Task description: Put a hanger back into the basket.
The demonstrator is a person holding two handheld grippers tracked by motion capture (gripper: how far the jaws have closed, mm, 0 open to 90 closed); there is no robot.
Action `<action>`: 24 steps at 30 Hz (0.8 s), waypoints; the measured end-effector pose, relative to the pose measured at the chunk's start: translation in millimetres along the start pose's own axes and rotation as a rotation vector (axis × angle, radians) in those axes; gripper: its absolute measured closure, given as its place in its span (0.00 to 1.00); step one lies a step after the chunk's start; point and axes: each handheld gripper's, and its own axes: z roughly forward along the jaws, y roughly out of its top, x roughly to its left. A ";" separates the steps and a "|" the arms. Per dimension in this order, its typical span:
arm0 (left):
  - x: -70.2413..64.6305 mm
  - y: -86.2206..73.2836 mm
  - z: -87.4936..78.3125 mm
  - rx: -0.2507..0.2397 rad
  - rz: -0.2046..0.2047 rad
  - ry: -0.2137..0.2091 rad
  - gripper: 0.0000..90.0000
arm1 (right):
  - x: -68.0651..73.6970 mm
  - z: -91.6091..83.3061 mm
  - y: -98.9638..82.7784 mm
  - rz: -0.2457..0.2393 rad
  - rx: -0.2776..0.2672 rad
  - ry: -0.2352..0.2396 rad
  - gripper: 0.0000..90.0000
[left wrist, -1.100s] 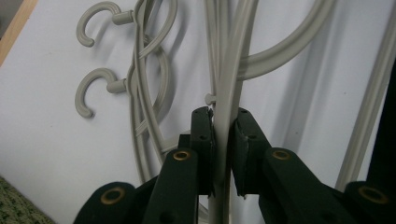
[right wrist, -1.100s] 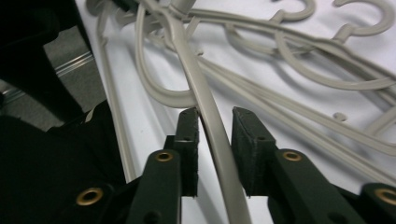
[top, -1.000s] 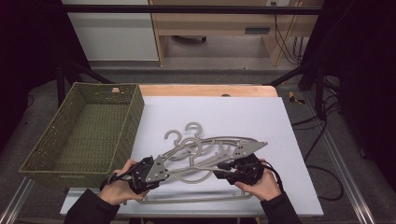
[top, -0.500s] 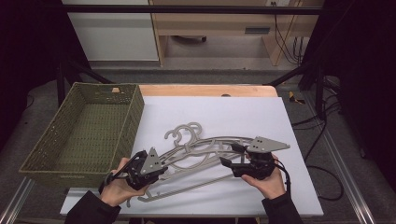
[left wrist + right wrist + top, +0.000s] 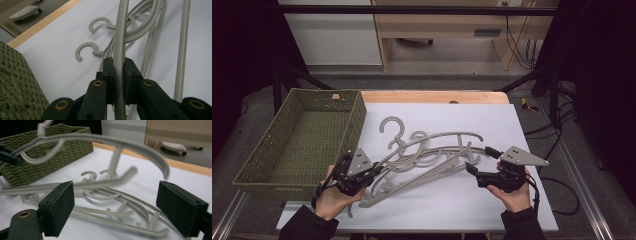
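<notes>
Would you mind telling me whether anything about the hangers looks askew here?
Yes: the lifted hanger hangs tilted, clamped at one end in the left gripper, its other end free above the hanger pile; the right gripper stands open.

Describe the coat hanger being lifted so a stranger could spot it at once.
Look right of the green woven basket on the white table, at the pile of grey hangers. The lifted hanger is clamped in the left tongs and raised off the table, while the rest lie flat.

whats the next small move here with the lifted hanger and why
Probably swing the lifted hanger left toward the green woven basket. The left gripper is clamped on its bar, the right gripper has just been opening with nothing between its pads, and the other hangers lie on the table.
</notes>
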 end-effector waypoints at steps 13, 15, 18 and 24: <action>18.2 8.2 -22.9 -0.080 -0.055 0.057 0.91 | -15.5 -4.0 -15.0 0.040 0.008 -0.053 0.14; 19.8 9.2 -25.3 -0.093 -0.063 0.063 0.91 | -16.5 -4.5 -15.7 0.032 0.011 -0.051 0.13; 26.7 12.8 -33.1 -0.112 -0.063 0.079 0.91 | -16.9 -4.4 -17.4 0.029 0.012 -0.067 0.12; 47.5 20.7 -42.7 -0.126 -0.081 0.113 0.91 | -18.9 -4.6 -20.6 0.035 0.020 -0.087 0.09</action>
